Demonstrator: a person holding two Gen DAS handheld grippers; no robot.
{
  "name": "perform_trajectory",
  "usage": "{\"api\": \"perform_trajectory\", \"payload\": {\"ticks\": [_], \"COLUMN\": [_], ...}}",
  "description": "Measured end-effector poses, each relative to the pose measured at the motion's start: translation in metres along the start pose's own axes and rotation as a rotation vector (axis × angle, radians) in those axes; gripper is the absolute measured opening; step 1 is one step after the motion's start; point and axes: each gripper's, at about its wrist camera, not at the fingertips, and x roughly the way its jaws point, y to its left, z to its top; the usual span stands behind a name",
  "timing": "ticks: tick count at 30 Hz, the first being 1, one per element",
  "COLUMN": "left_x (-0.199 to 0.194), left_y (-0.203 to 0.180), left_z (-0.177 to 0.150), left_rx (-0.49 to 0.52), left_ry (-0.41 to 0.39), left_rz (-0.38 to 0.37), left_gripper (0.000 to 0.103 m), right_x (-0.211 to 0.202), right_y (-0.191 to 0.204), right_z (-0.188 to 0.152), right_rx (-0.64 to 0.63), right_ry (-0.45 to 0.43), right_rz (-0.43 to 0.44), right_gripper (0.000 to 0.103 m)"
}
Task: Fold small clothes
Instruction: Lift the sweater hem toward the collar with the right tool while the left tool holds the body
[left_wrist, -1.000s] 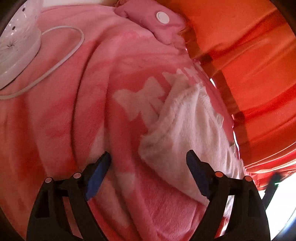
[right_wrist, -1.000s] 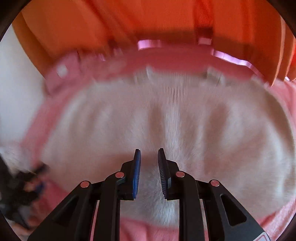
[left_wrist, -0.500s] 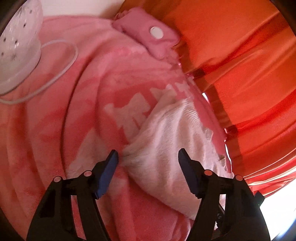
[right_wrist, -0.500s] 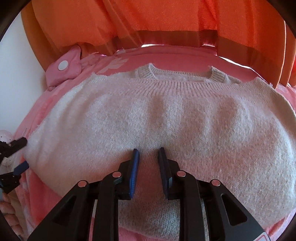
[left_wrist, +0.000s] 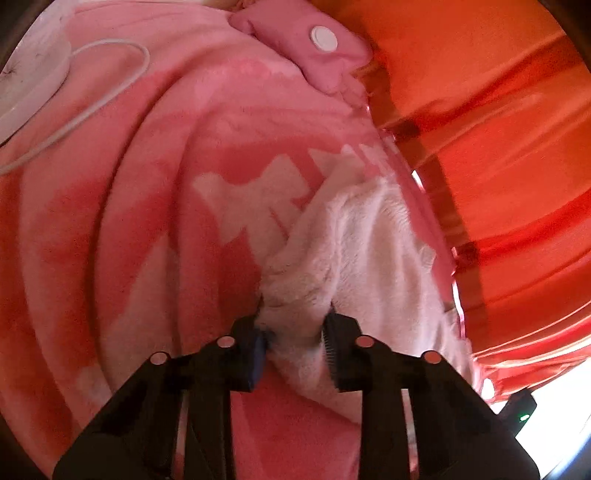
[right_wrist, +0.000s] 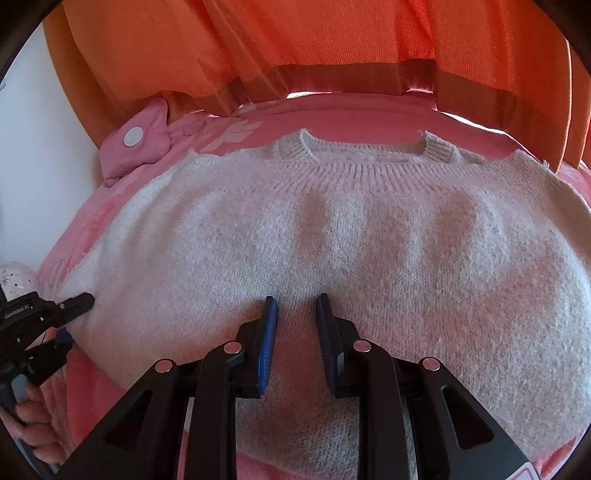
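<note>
A small white knitted sweater (right_wrist: 351, 236) lies spread flat on a pink blanket (right_wrist: 110, 376), neckline toward the far edge. My left gripper (left_wrist: 295, 332) is shut on the sweater's (left_wrist: 369, 258) left corner, with fabric bunched between its jaws. It also shows in the right wrist view (right_wrist: 70, 321) at the sweater's left edge. My right gripper (right_wrist: 295, 317) sits over the sweater's lower middle, jaws a narrow gap apart with fabric between the pads.
An orange curtain (right_wrist: 295, 48) hangs behind the bed. A pink pouch (left_wrist: 314, 48) with a white button lies at the far corner. A white lamp (left_wrist: 29, 77) with a white cable (left_wrist: 110, 85) sits at the left on the blanket (left_wrist: 110, 258).
My left gripper moved forward onto the sweater's corner and closed on it. My right gripper stayed in place on the sweater.
</note>
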Motion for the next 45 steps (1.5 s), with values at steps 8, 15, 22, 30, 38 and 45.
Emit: {"api": "perform_trajectory", "payload": {"ticks": [8,15,22,30,38,45], "left_x": [-0.062,-0.019,0.073,-0.013,0.037,0.036], "left_y": [-0.152,-0.281,-0.255,-0.201,-0.173,-0.175], "left_z": [-0.021,-0.115,-0.209,-0.174,-0.155,-0.151], "left_rx": [0.405,0.709,0.772,0.866,0.863,0.811], "left_ry": [-0.135,0.025,0.283,0.083,0.110,0.197], "left_rz": [-0.183,-0.370,-0.222,-0.059,0.088,0.006], "left_gripper": [0.011,0.011,0.019,0.086,0.079,0.018], "right_x": [-0.020,-0.115,-0.154,-0.156,-0.084,-0.195], "right_y": [-0.017,-0.109,-0.181,-0.162,-0.128,-0.118], "right_z": [0.002,-0.039,-0.084,-0.037,0.019,0.019], "right_rx": [0.123,0.354,0.461,0.454,0.417,0.343], "right_ry": [0.005,-0.116,-0.068,-0.118,0.037,-0.281], "right_rz": [0.064,0.020,-0.095,0.093,0.076,0.126], "right_gripper": [0.021,0.041,0.042,0.076,0.022,0.016]}}
